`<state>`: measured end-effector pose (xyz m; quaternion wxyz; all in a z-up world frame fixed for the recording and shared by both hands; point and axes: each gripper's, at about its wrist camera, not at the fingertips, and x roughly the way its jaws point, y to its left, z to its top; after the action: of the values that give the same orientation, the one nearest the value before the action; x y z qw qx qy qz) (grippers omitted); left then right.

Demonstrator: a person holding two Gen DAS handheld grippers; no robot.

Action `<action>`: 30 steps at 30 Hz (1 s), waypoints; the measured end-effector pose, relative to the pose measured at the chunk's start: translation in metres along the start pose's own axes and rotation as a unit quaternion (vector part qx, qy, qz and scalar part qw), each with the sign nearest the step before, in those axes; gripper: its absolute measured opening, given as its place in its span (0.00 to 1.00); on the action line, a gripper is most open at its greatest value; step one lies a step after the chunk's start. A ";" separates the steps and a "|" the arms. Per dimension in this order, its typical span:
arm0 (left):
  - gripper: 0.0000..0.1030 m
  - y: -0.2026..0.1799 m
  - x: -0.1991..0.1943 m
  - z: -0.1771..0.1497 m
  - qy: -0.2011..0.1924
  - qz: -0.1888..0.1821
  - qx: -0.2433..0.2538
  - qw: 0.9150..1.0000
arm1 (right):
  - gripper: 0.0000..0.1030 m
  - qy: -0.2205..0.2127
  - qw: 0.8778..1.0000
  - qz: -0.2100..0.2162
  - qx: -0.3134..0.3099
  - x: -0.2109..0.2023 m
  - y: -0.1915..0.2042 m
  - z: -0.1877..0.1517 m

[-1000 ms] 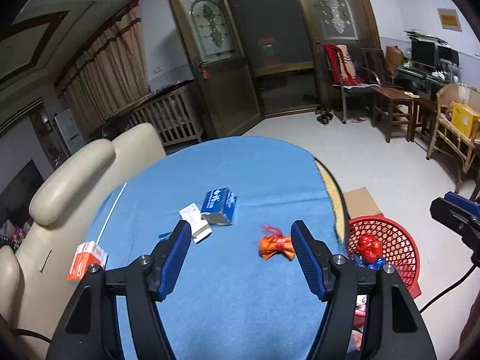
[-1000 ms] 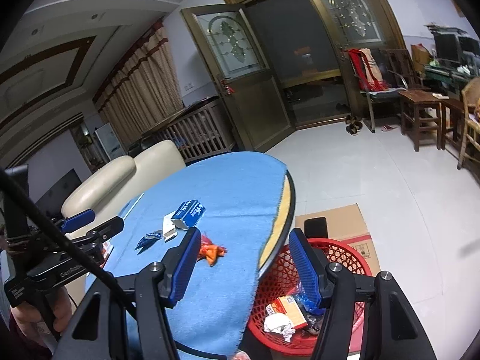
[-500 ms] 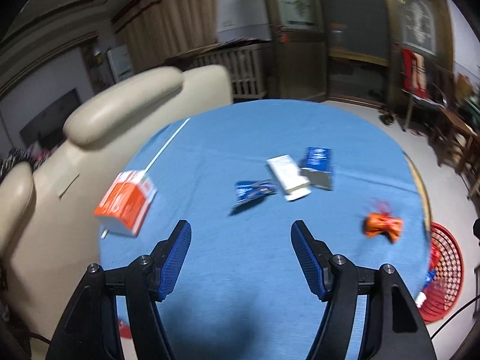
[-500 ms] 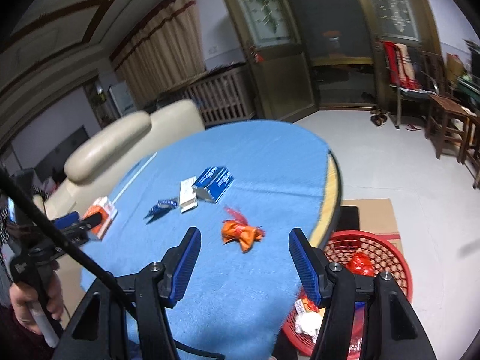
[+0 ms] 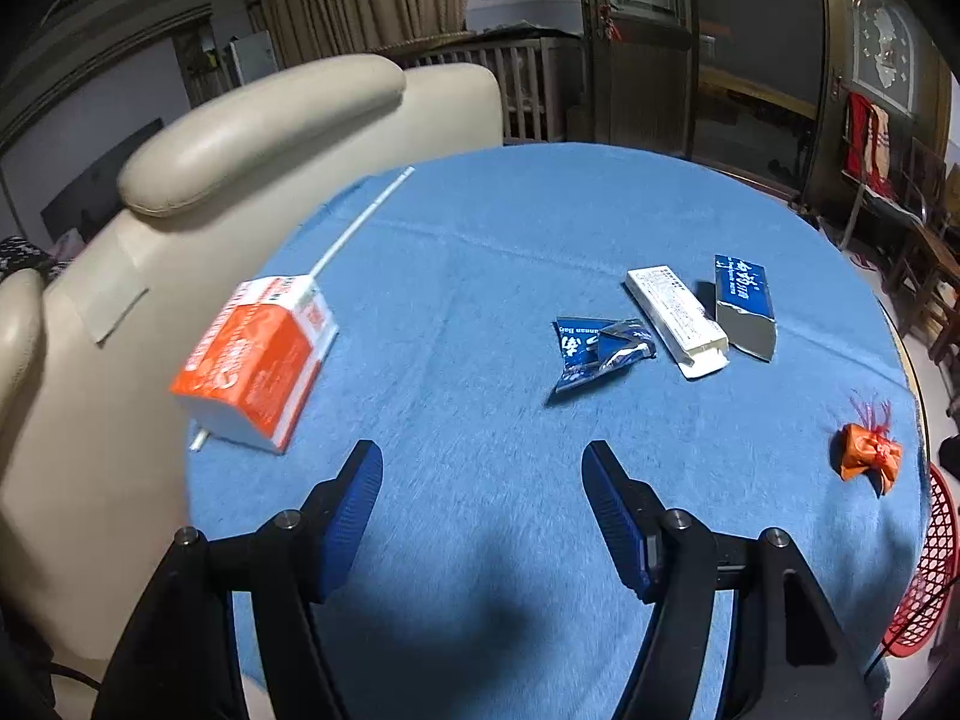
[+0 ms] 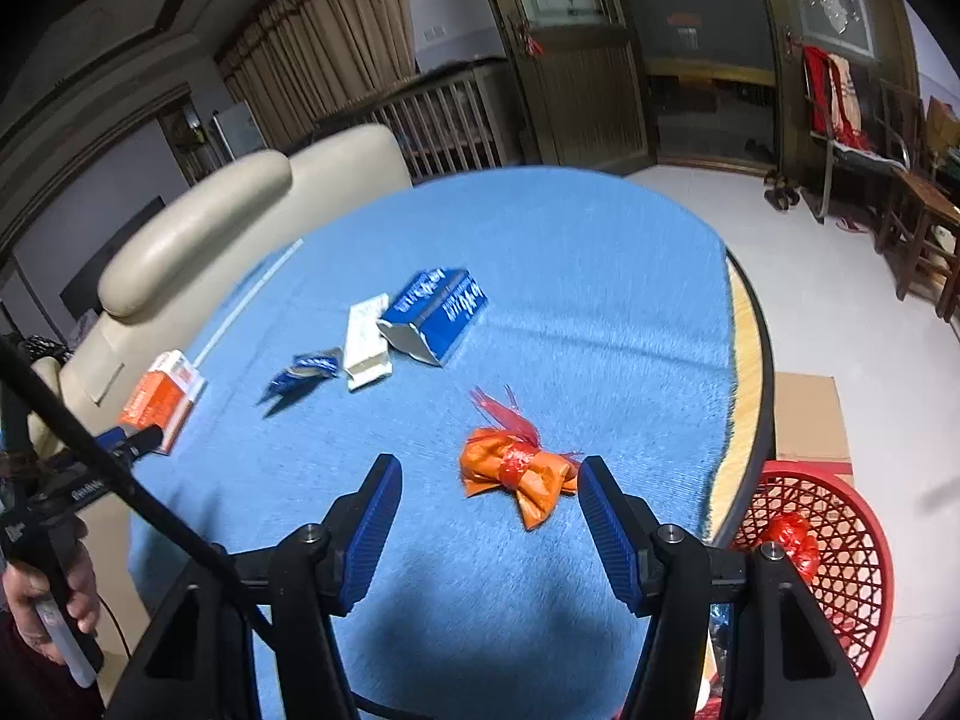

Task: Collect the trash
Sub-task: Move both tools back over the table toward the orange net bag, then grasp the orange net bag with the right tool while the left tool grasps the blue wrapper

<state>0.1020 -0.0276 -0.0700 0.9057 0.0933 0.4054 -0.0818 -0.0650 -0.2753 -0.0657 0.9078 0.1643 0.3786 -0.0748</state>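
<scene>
Both tools open above the blue worktop, each one facing a piece of trash.

The right tool (image 6: 486, 483) hangs with its jaws spread and empty; the orange tied wrapper (image 6: 516, 474) lies between its fingers near the right edge of the worktop (image 6: 600, 276), probably because the red basket (image 6: 840, 588) stands on the floor just below that edge and the way there is short. The left tool (image 5: 483, 477) is also open and holds nothing. The orange-and-white carton (image 5: 255, 360) lies at the left edge, its print too small to read. Near the middle lie a crumpled blue packet (image 5: 597, 351), a white box (image 5: 675, 318) and a blue box (image 5: 744, 312) with unreadable white characters.
</scene>
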 end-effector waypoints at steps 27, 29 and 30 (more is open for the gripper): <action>0.68 -0.061 0.114 0.056 0.054 -0.112 0.083 0.989 | 0.63 0.077 0.996 -0.016 -0.030 0.095 -0.009 0.009; 0.68 -0.062 0.118 0.058 0.056 -0.126 0.079 0.987 | 0.62 0.081 0.996 -0.012 -0.034 0.098 -0.007 0.010; 0.66 -0.063 0.120 0.059 0.056 -0.131 0.077 0.987 | 0.62 0.082 0.996 -0.010 -0.035 0.098 -0.007 0.010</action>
<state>0.2093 -0.1111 -0.1272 0.8530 0.1132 0.4569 -0.2255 0.0086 -0.2862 -0.1309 0.8780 0.1345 0.4558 -0.0572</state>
